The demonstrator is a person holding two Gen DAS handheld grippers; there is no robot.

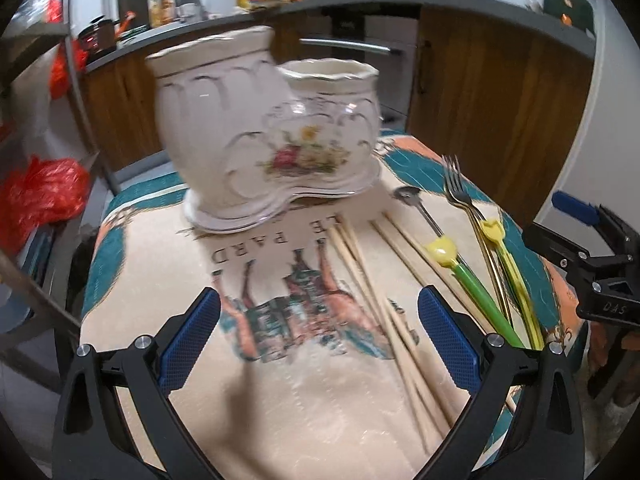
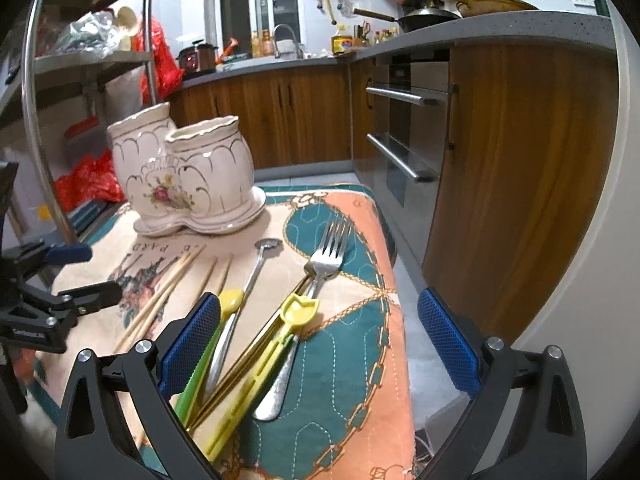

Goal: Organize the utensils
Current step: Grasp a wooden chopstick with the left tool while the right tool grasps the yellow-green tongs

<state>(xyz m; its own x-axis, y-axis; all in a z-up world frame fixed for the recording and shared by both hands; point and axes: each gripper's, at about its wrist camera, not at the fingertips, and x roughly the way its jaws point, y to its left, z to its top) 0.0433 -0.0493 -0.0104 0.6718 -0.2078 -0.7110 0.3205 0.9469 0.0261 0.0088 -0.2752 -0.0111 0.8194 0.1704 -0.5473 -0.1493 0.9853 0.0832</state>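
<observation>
Your left hand-held gripper point(image 1: 319, 342) hovers with its blue pads spread wide and nothing between them, over the printed cloth point(image 1: 280, 380) covering the desk. Ahead of it stands the cream double ceramic holder point(image 1: 256, 136) (two joined pots on one base, flower motif on the front), both pots showing no utensils above their rims. Your right hand-held gripper point(image 2: 319, 342) is likewise wide apart and holds nothing. The utensils lie loose on the cloth near the holder: wooden chopsticks point(image 2: 160, 300), a small spoon point(image 2: 256, 272), a steel fork point(image 2: 320, 264), and green point(image 2: 196, 380) and yellow point(image 2: 256, 372) plastic-handled pieces, overlapping one another beside the right gripper's left finger.
</observation>
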